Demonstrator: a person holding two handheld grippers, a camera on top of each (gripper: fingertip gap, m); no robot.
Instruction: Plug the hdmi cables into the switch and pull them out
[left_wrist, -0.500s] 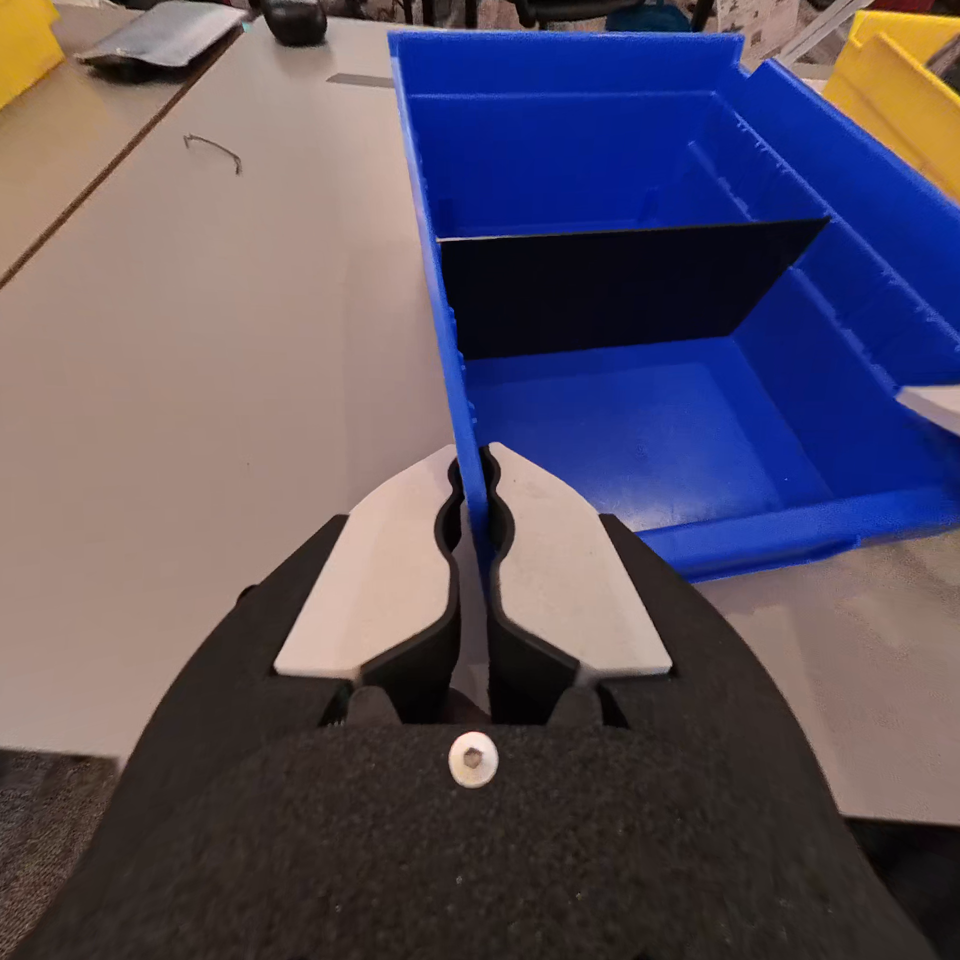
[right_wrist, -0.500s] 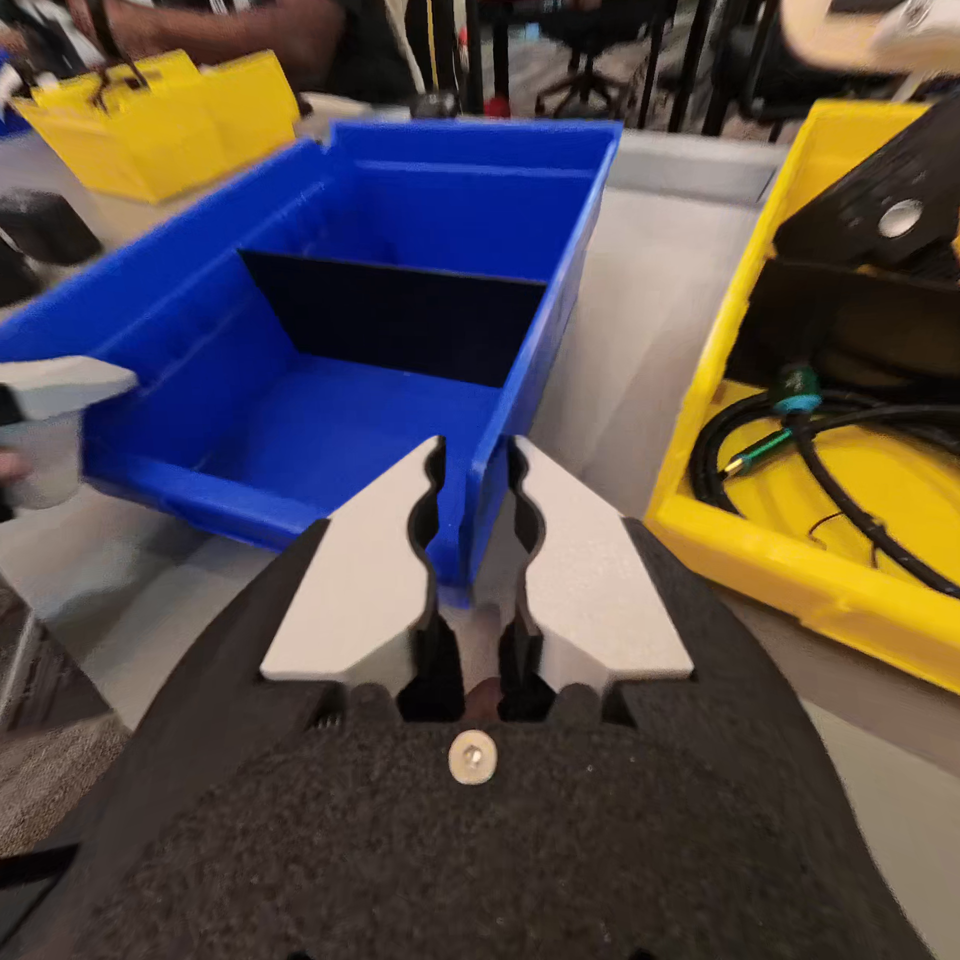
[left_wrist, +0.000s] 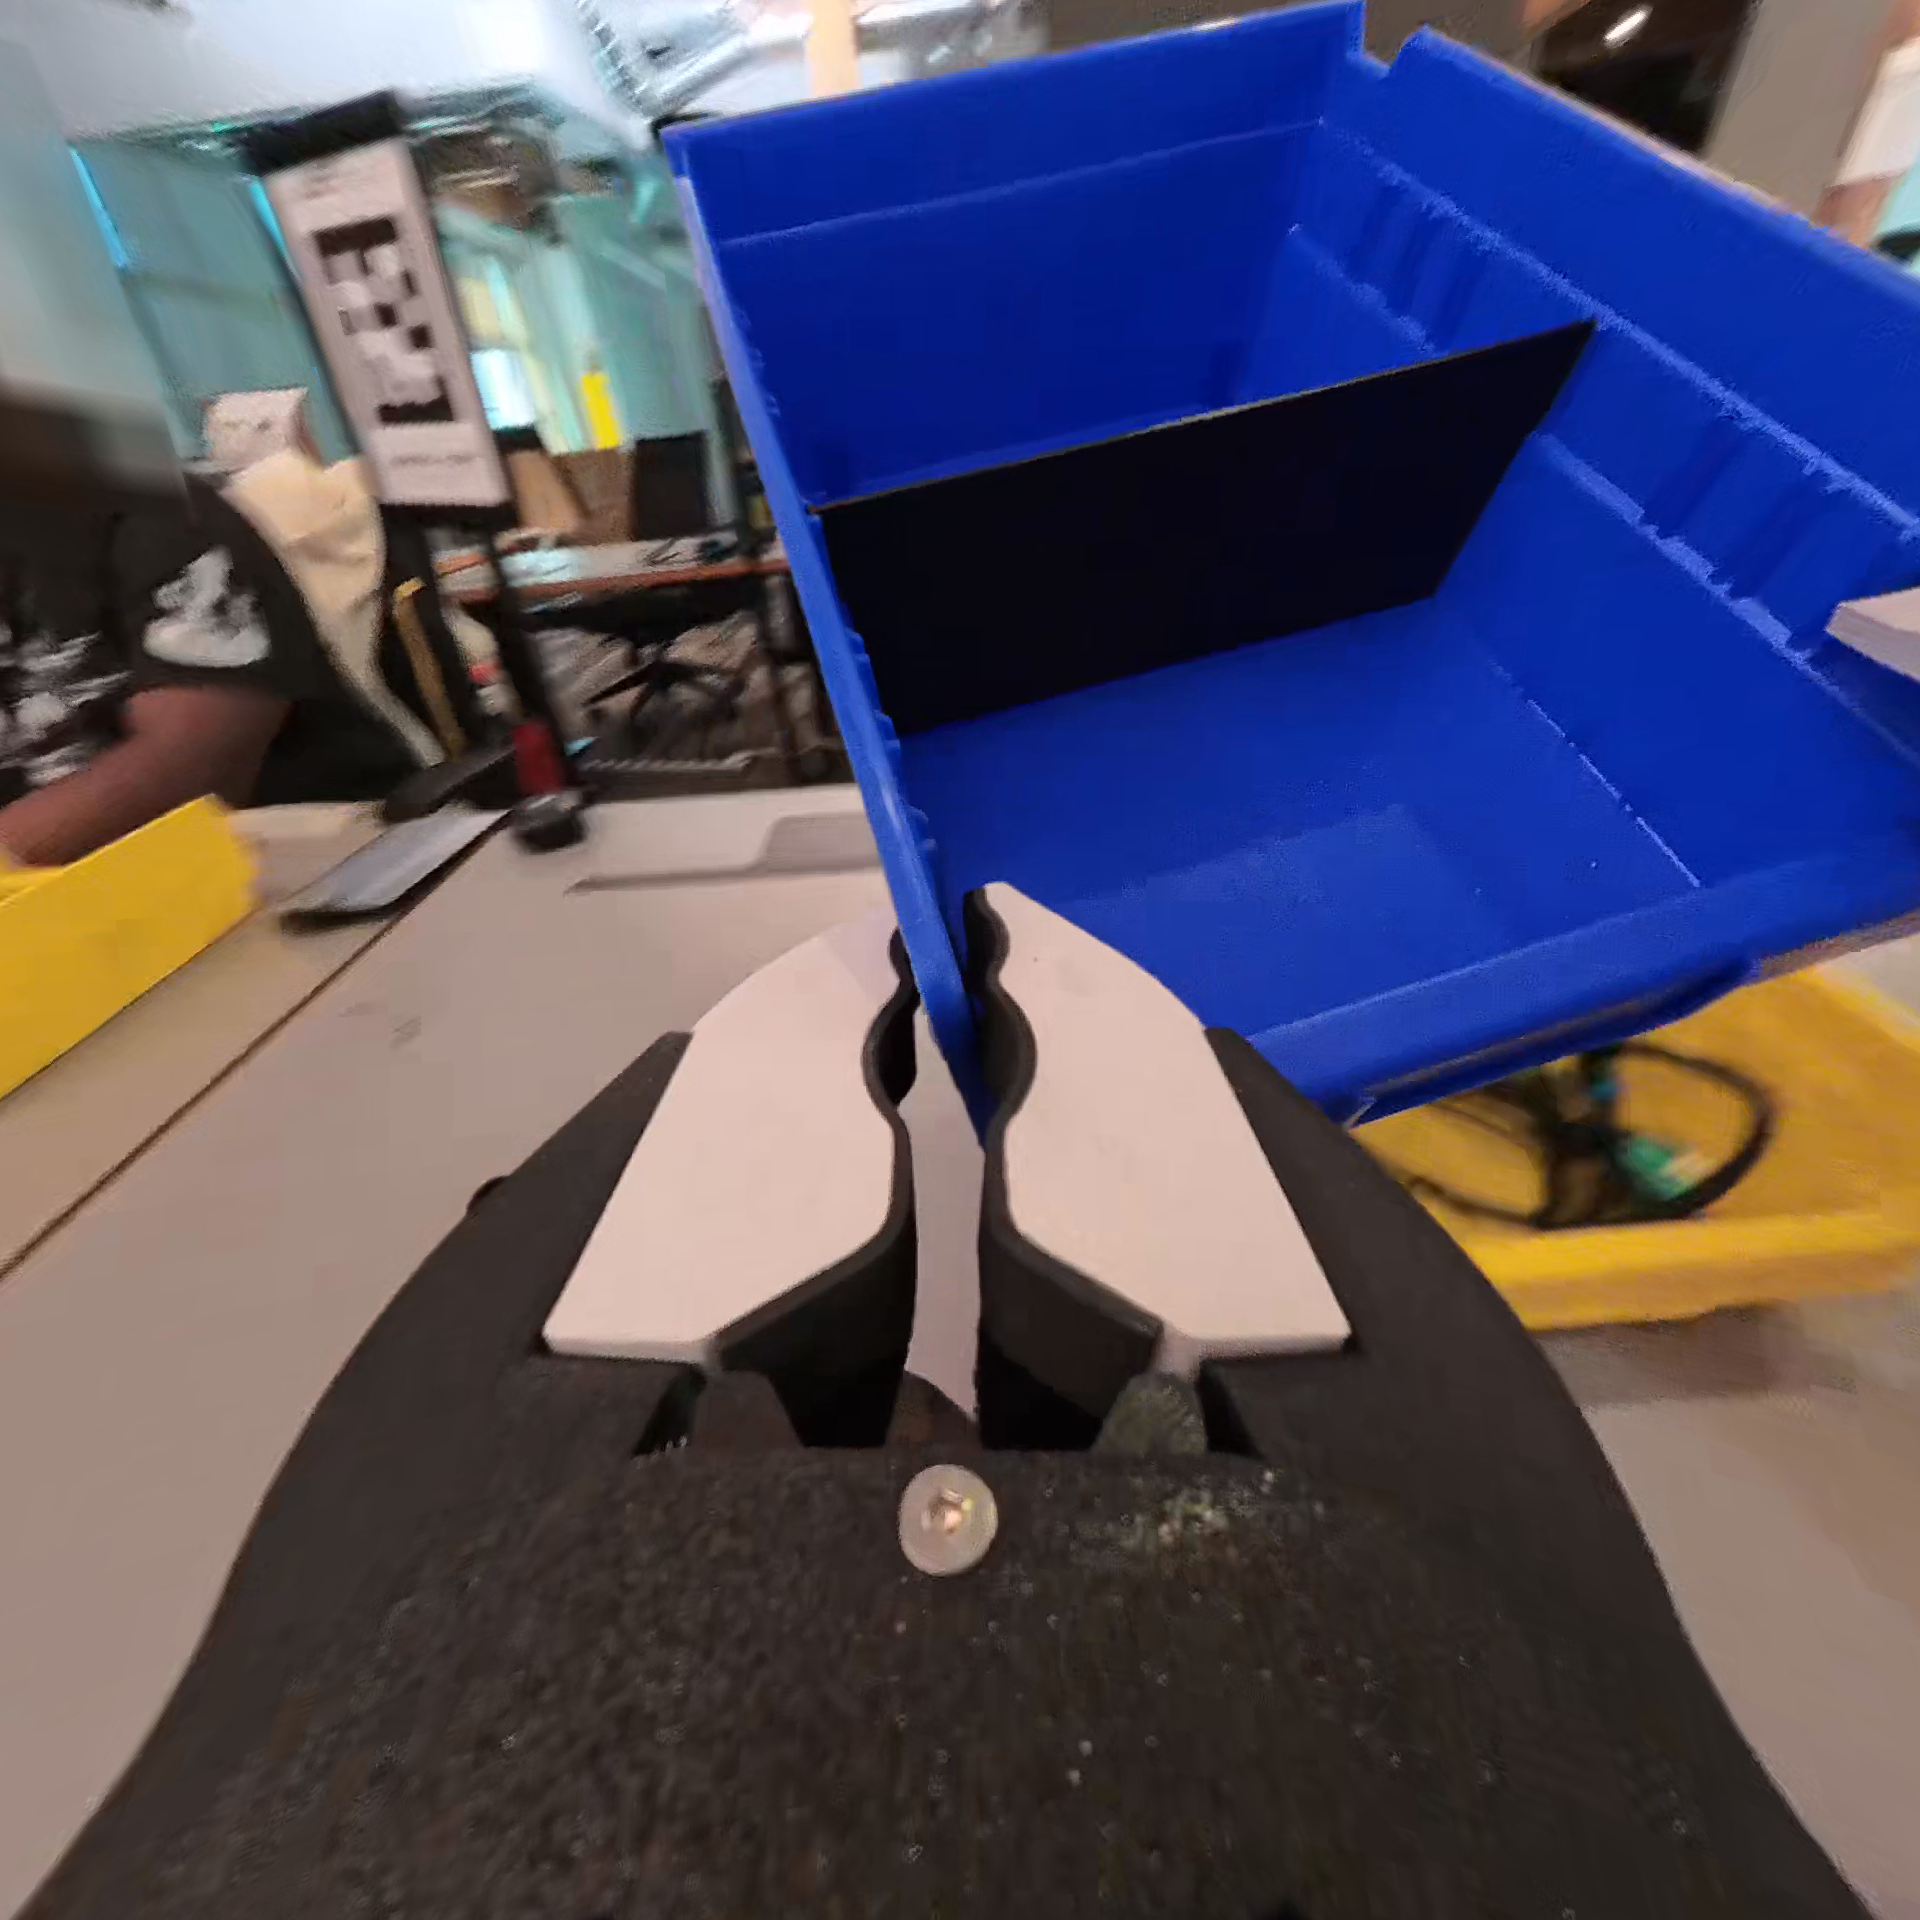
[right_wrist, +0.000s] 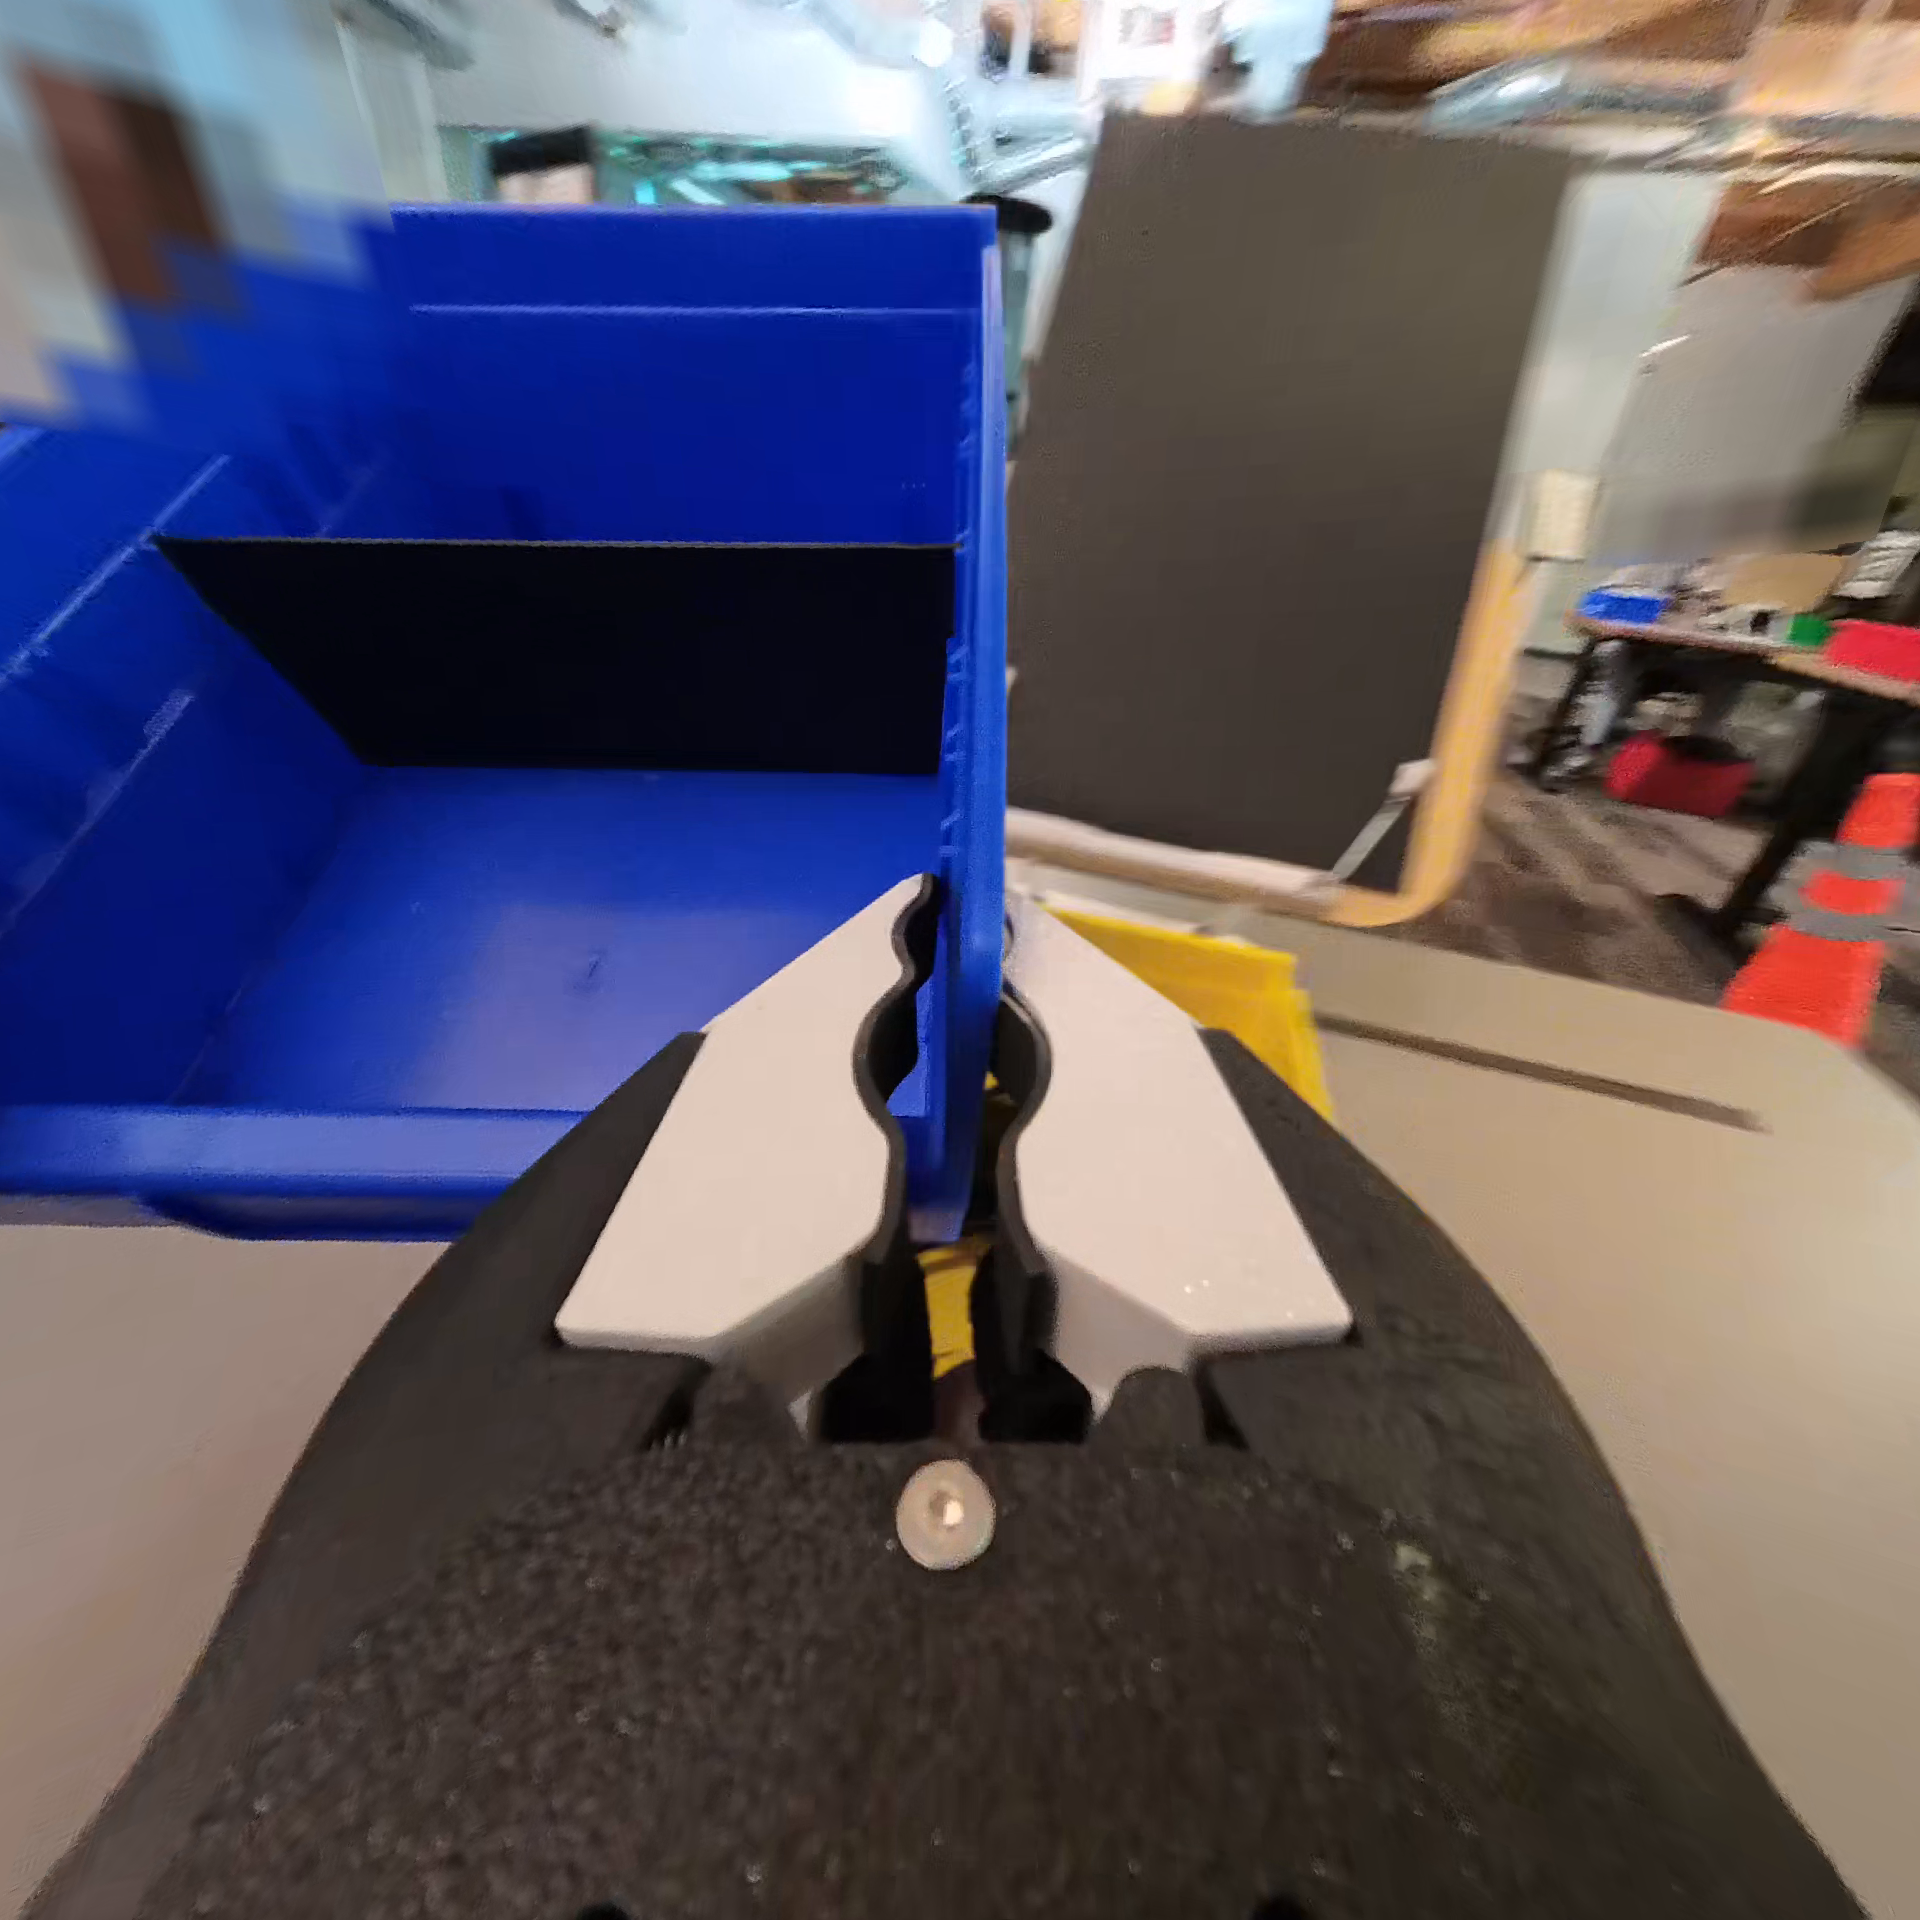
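Note:
An empty blue bin (left_wrist: 1351, 831) with a black divider (left_wrist: 1195, 561) is held in the air, tilted, over the table. My left gripper (left_wrist: 940, 914) is shut on the bin's left wall. My right gripper (right_wrist: 971, 904) is shut on the bin's right wall (right_wrist: 977, 727). A fingertip of the right gripper shows at the right edge of the left wrist view (left_wrist: 1881, 634). Below the lifted bin a yellow bin (left_wrist: 1610, 1247) holds coiled black HDMI cables (left_wrist: 1621, 1143) with teal plugs. The switch is not in view.
A grey table (left_wrist: 312, 1247) lies below. Another yellow bin (left_wrist: 104, 914) and a dark flat pouch (left_wrist: 395, 862) sit at the far left, with a person's arm (left_wrist: 135, 748) behind. A yellow bin corner (right_wrist: 1226, 987) shows by the right gripper. Orange cones (right_wrist: 1839, 914) stand on the floor. My right fingertips sit around 20 centimeters from my left ones.
Both grippers have lifted the blue bin off the table and swung it to the right, above the yellow bin with the cables. Both views now look higher into the room.

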